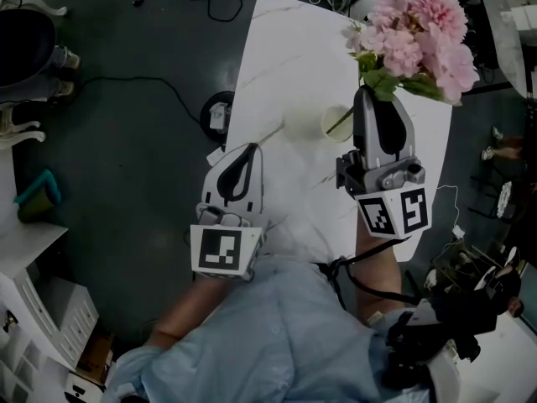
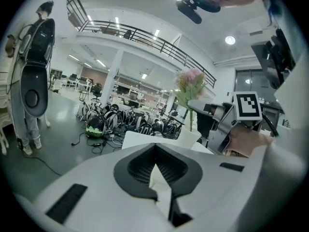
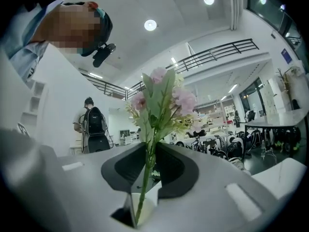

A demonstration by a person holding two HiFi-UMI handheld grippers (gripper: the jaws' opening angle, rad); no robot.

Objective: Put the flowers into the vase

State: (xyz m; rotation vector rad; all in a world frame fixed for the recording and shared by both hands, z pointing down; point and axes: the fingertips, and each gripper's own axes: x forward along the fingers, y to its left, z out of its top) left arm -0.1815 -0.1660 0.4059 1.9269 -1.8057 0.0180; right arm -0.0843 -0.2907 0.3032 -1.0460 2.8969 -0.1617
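Observation:
A bunch of pink flowers (image 1: 419,32) with green leaves stands up from my right gripper (image 1: 364,91), which is shut on the stems. One green stem slants down from the jaws into the mouth of the white vase (image 1: 329,124) on the white table (image 1: 277,49). In the right gripper view the flowers (image 3: 159,98) rise between the pads of the right gripper (image 3: 147,146), and the vase (image 3: 145,211) shows below them. My left gripper (image 1: 250,148) hovers over the table to the vase's left, shut and empty. The left gripper (image 2: 155,151) looks at the vase (image 2: 188,137) and flowers (image 2: 190,81).
The table's left edge runs close to my left gripper, above a dark floor with cables (image 1: 159,82). White shelves (image 1: 42,309) stand at lower left. A person with a backpack (image 2: 34,71) stands some way off. Parked bicycles (image 2: 145,122) fill the hall behind the table.

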